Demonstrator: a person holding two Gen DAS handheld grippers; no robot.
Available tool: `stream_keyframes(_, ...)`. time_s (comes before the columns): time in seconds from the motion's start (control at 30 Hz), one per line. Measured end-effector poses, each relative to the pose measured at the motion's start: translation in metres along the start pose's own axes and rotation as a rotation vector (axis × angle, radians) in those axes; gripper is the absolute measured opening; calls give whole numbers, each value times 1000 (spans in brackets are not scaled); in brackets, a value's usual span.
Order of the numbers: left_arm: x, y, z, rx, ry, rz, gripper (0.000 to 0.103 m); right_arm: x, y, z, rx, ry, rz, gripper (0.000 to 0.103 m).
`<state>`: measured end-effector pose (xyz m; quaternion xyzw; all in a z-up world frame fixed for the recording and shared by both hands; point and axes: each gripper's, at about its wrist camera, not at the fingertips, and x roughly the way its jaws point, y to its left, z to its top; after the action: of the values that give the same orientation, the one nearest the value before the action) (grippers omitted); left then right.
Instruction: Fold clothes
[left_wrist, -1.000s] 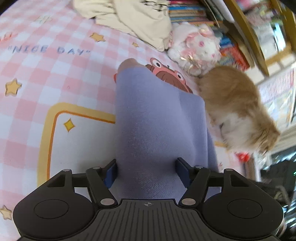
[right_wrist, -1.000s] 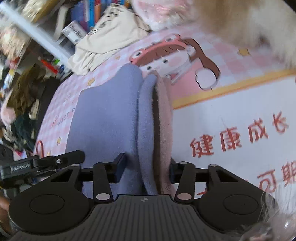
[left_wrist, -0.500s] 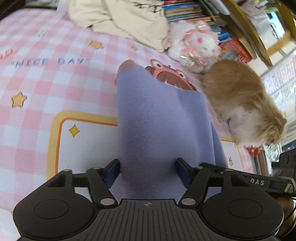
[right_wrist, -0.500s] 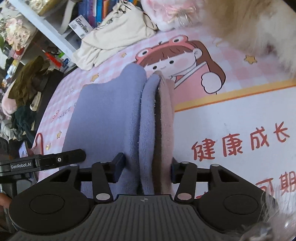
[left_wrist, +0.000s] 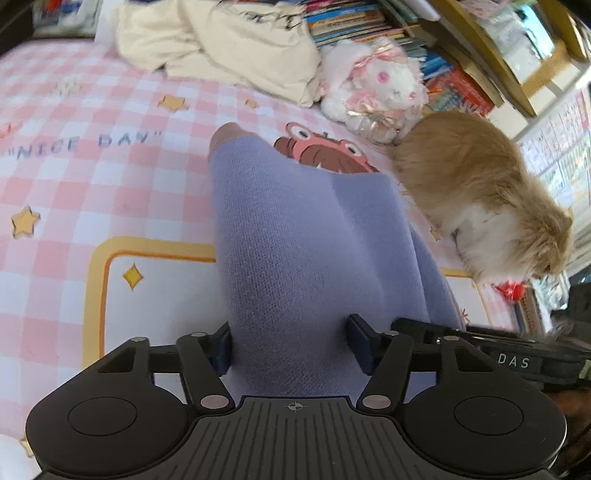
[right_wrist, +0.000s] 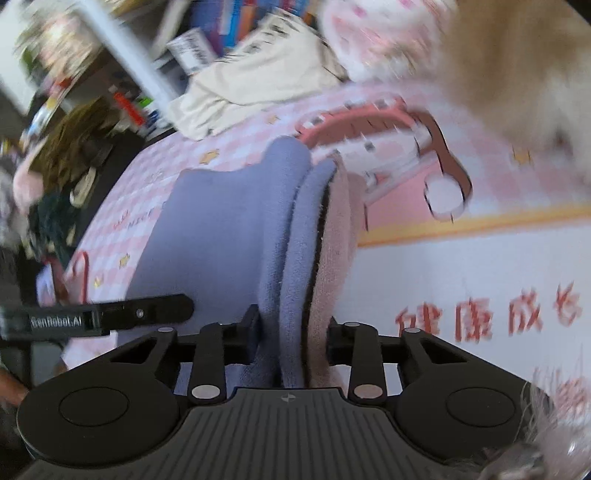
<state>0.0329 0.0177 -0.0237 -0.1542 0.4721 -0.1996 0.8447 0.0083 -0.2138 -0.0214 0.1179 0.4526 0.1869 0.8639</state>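
A lavender knit garment (left_wrist: 306, 240) with a pinkish-beige inner side (right_wrist: 340, 240) lies folded in a thick band on the pink checked mat (left_wrist: 92, 184). My left gripper (left_wrist: 290, 339) has the near end of the band between its pads; its jaws are closing and both pads touch the cloth. My right gripper (right_wrist: 293, 328) holds the stacked layered edge of the same garment (right_wrist: 221, 229); its jaws are closing too, squeezing the layers. Each gripper shows in the other's view: the right one (left_wrist: 480, 350) and the left one (right_wrist: 110, 314).
A fluffy tan dog (left_wrist: 480, 192) stands on the mat just right of the garment. A white and pink plush toy (left_wrist: 376, 81) and a crumpled cream garment (left_wrist: 229, 40) lie at the far edge, in front of shelves of books (left_wrist: 347, 18). Clutter fills the left (right_wrist: 66, 166).
Both grippers stay on the garment. The right wrist has rolled, blurring its view. The dog has shifted slightly, and the right gripper has come into the left view's right edge.
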Motion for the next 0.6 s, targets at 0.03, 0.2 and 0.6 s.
stream_keyframes(0.03,-3,-3,0,20,-12,8,57,-1,5,-1,-37,-12,-11,28)
stream_keyframes(0.2,-16,-6,2,62,-73,27,57,-6,21,0,-146,-72,-30,28)
stream_keyframes(0.6,-19,12,30,16,-121,42,57,15,34,34,-192,-87,-16,28)
